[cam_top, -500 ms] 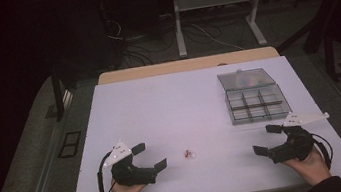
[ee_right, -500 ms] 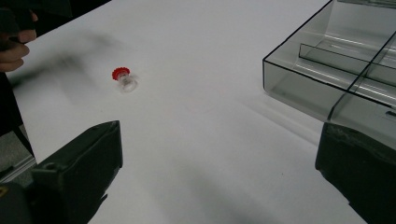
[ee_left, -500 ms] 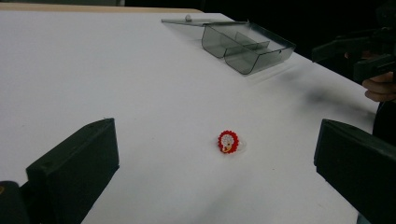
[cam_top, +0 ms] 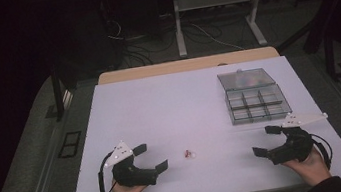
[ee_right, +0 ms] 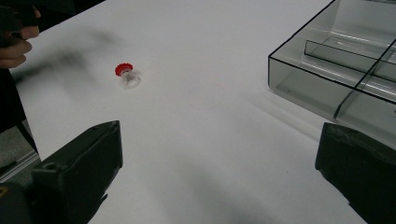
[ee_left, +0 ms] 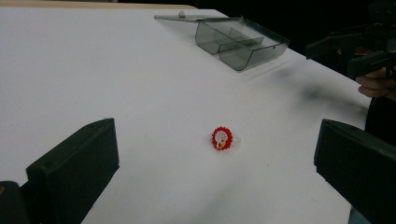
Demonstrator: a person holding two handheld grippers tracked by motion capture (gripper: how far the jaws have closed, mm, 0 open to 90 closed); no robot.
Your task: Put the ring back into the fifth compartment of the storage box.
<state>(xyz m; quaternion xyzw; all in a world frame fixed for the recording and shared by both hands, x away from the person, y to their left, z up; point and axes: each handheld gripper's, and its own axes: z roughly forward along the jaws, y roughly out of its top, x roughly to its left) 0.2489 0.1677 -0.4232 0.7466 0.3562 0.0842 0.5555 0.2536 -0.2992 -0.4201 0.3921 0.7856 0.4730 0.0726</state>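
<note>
Nothing moved; both grippers [cam_top: 151, 157] [cam_top: 267, 140] gape empty.

The table [cam_top: 170, 106] was plain white with a tan wooden strip along its far edge, the compartment box [cam_top: 254, 95] was smoky grey and see-through, the small ring [ee_left: 222, 138] was red-rimmed with a pale, speckled centre, and both grippers' jaws were black.
</note>
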